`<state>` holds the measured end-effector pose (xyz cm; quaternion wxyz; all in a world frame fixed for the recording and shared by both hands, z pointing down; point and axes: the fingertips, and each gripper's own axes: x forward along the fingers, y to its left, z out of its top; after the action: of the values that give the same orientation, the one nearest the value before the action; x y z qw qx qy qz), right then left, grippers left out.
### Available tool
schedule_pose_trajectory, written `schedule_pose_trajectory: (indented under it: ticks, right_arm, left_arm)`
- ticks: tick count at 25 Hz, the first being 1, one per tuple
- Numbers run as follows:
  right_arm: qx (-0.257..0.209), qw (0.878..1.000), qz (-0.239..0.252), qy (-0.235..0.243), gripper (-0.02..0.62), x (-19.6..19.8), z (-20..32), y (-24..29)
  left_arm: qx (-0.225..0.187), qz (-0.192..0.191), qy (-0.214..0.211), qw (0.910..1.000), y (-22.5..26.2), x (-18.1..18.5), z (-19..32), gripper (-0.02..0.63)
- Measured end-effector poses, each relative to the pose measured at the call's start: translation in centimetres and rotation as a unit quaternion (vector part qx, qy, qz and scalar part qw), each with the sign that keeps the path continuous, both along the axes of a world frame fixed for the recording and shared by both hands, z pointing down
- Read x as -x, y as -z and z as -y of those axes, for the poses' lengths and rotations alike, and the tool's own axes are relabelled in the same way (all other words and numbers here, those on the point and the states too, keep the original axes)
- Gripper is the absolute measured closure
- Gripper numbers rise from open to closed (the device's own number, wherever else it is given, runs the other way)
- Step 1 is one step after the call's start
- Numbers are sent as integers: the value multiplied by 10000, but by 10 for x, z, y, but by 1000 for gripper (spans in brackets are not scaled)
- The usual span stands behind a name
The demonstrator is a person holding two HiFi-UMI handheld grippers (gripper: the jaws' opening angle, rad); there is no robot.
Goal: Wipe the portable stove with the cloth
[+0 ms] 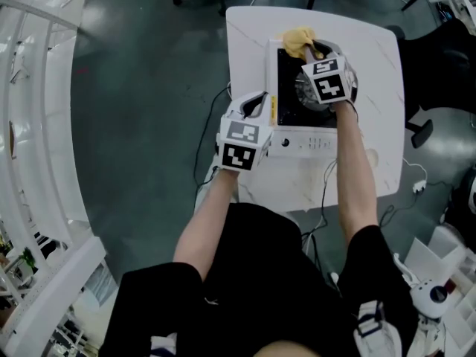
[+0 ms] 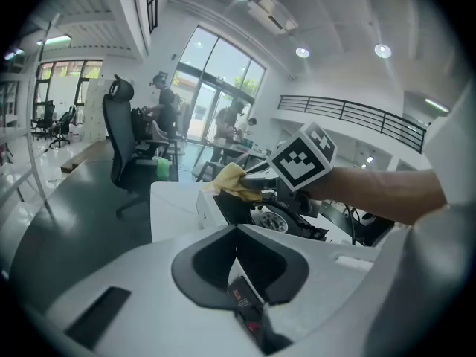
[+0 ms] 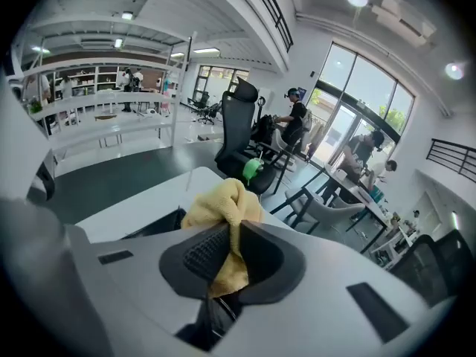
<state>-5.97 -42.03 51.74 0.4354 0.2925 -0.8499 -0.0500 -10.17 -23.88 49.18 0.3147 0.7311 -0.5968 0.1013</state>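
**Two grippers, one yellow cloth**

Right gripper (image 1: pixel 311 52) is clamped on the yellow cloth (image 1: pixel 297 39), holding it at the far end of the portable stove (image 1: pixel 305 141) on the white table (image 1: pixel 375 58). Left gripper (image 1: pixel 259 108) has its jaws together at the stove's left edge. Front-panel print is too small to read.

yellow cloth (image 3: pixel 223 222) in right claw (image 3: pixel 232 245)

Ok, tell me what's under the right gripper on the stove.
The right gripper is shut on the yellow cloth over the stove. Part of the round burner shows beneath; the gripper's cube hides the rest of the burner.
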Motion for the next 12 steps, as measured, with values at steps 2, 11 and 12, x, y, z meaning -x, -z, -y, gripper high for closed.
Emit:
schedule_pose_trajectory:
  ticks: [2, 11, 12]
  right_arm:
    - [39, 9997, 169, 183, 561, 15, -8, 3]
    - [238, 9896, 835, 1147, 561, 49, -61, 33]
    - [301, 9892, 695, 1255, 561, 47, -69, 27]
  left_arm:
    - [4, 14, 54, 10000, 1, 3, -1, 612]
    - [19, 32, 255, 9997, 3, 12, -13, 612]
    - [7, 35, 250, 9997, 3, 11, -13, 612]
